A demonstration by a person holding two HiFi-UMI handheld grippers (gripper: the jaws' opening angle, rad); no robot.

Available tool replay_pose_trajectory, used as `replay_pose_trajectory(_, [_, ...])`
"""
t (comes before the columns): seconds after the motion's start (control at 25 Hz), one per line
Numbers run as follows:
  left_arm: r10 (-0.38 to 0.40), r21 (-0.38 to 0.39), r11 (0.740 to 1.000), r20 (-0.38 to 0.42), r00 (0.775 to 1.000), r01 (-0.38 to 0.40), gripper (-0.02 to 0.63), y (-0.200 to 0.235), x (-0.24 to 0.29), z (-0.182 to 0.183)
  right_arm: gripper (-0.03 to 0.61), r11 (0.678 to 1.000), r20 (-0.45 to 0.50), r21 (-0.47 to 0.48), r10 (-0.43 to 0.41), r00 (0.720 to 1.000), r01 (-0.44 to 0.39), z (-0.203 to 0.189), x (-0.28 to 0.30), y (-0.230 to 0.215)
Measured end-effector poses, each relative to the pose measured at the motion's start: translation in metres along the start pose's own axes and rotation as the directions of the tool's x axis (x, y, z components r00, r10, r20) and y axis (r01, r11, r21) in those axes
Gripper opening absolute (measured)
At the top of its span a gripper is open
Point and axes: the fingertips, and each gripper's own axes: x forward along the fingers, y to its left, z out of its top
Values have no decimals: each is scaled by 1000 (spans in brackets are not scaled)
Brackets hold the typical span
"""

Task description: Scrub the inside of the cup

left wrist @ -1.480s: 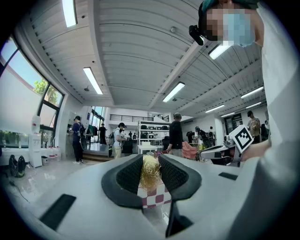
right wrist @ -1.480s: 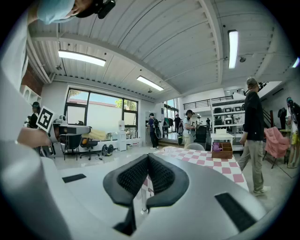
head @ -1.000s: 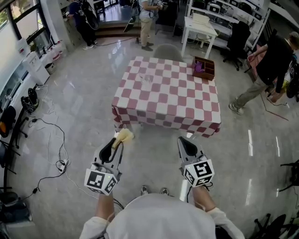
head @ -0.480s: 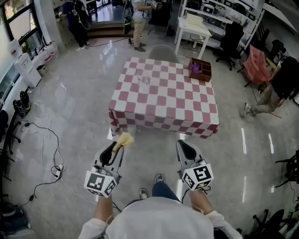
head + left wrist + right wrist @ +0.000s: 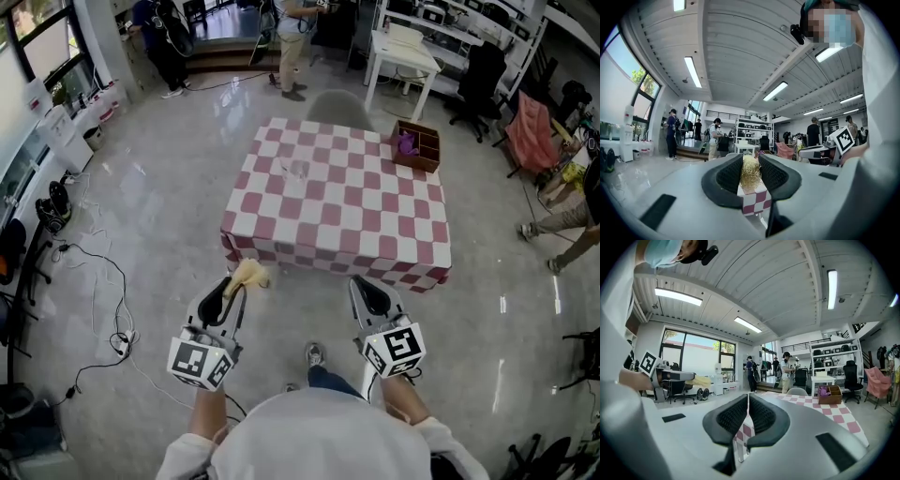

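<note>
A clear glass cup (image 5: 297, 170) stands on the left half of the table (image 5: 375, 246), which wears a red-and-white checked cloth. The table is a step or so ahead of me across the floor. My left gripper (image 5: 235, 284) is held level and is shut on a tuft of yellow straw-like scrubber (image 5: 248, 273). In the left gripper view the scrubber (image 5: 750, 174) fills the gap between the black pads (image 5: 730, 174). My right gripper (image 5: 362, 284) is also level; its jaws are shut with nothing between them (image 5: 748, 409). Both grippers are well short of the table.
A wooden box (image 5: 416, 145) with something purple inside sits on the table's far right corner. A grey chair (image 5: 335, 105) stands behind the table. Cables (image 5: 103, 281) trail over the floor at left. People (image 5: 289, 37) stand at the back, and one walks at the right edge (image 5: 567, 220).
I have stepped toward the table, so it sits a little nearer, and both grippers came forward with me. The scrubber stays held. The person at right has moved toward the right edge.
</note>
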Motion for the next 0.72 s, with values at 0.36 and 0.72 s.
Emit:
replay_pose_trajectory(0.36, [53,39,998,1,999,-53,112,4,60,10,32,998,5,7,64,998,-64,2,49,-54])
replay_pose_trajectory(0.72, [111,20,994,-11,994,-111,113,9,87,-3,32,995,-2,27,95,995,-95,-9,71,-88])
